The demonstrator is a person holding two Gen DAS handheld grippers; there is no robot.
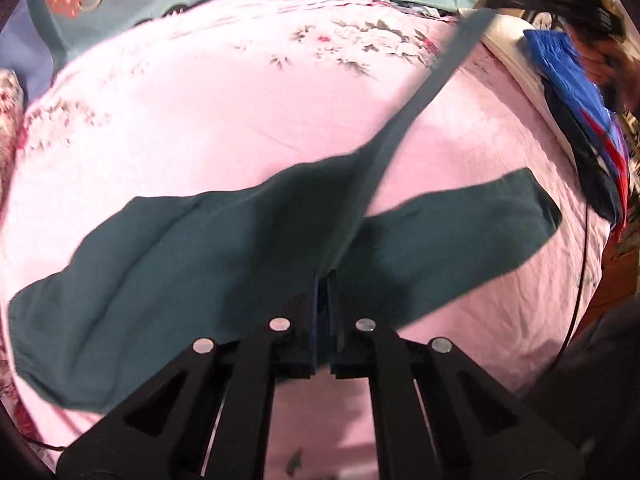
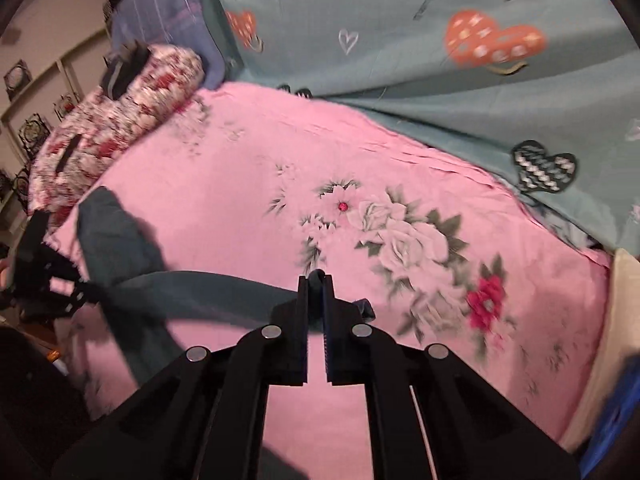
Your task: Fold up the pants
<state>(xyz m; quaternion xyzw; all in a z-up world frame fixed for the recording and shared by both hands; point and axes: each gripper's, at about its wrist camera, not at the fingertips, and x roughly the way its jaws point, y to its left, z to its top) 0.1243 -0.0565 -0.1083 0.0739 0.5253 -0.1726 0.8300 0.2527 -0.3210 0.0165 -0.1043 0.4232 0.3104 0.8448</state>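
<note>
Dark teal pants (image 1: pixel 168 264) lie across a pink flowered bedsheet (image 1: pixel 200 120), one leg to the lower left, the other leg (image 1: pixel 472 228) to the right. My left gripper (image 1: pixel 325 280) is shut on the pants' top edge near the middle. A taut band of fabric (image 1: pixel 432 92) runs from there to the upper right. In the right wrist view my right gripper (image 2: pixel 316 286) is shut on the other end of that edge, with the pants (image 2: pixel 180 288) stretched leftward toward the left gripper (image 2: pixel 44 280).
A pale teal blanket with hearts (image 2: pixel 400 48) covers the far side of the bed. A red-and-white flowered pillow (image 2: pixel 120 120) lies at the head. Blue and red clothes (image 1: pixel 576 120) are piled on a cream pillow at the right edge.
</note>
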